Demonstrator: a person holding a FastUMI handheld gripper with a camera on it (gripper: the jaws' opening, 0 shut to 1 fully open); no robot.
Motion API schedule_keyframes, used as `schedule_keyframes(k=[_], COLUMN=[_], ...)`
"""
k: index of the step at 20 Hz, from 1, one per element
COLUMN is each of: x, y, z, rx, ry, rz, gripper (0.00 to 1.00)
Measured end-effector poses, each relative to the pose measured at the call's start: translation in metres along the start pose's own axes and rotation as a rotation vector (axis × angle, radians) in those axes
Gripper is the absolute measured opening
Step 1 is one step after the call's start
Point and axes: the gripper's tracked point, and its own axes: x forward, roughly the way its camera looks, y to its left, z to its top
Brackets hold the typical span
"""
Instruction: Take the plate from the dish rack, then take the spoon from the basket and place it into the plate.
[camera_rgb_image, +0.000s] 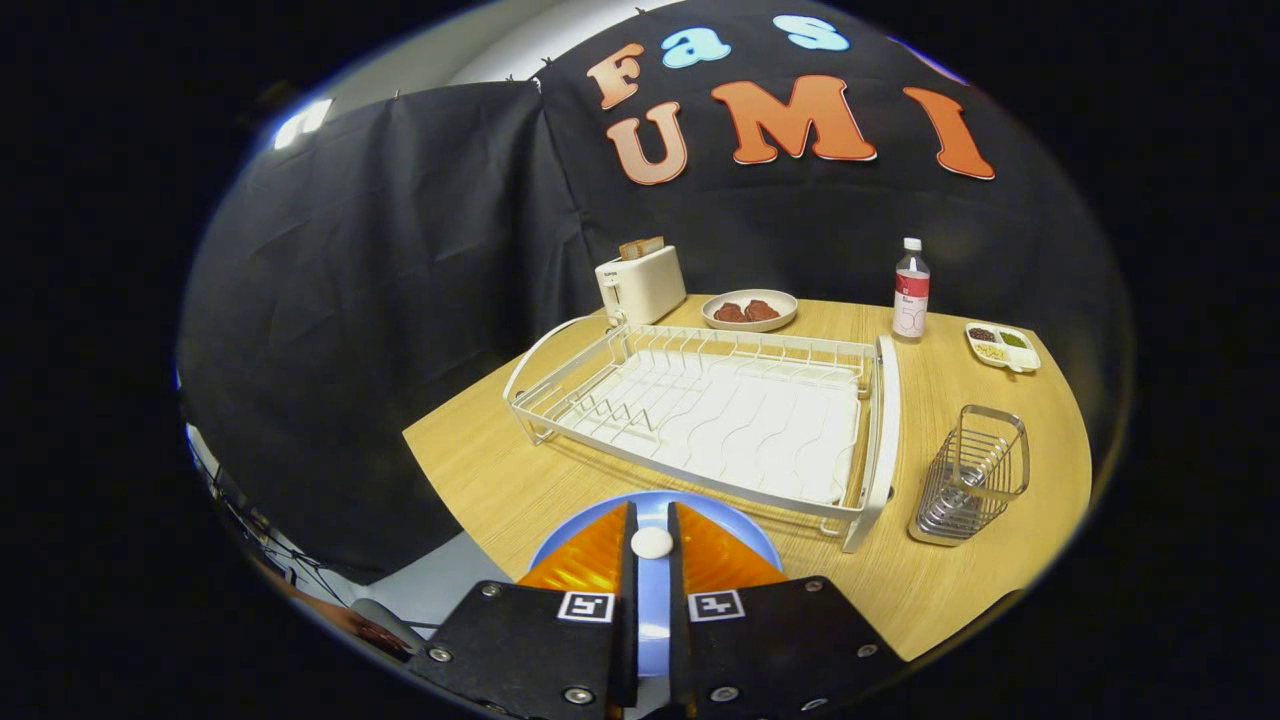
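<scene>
Nearest us, the gripper (651, 545) has its fingers nearly together, clamped on a small white spoon (652, 542) held over the blue plate (655, 505). We judge a high release could bounce the spoon off the shallow plate. The plate sits on the table at 6 o'clock from the dish rack (705, 415); the wire basket (972, 475) stands at the rack's 3 o'clock.

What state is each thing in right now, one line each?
Gripper: nearly closed on a small white spoon end.
Blue plate: flat on the table, under the gripper.
Dish rack: no dishes in it.
Wire basket: upright, looks empty.
Toaster: a slice sticking up.
Bottle: upright, capped.
White dish: holds two brown pieces.
</scene>
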Motion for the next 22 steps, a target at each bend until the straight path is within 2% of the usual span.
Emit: schedule_keyframes(k=[14,18,22], x=[0.001,-0.003,-0.014], y=[-0.021,-0.027,-0.039], z=[-0.071,-0.068,-0.032], rx=[-0.007,0.029,0.038], ry=[0.193,0.217,0.147], rz=[-0.074,-0.098,-0.133], gripper=[0.16,0.2,0.2])
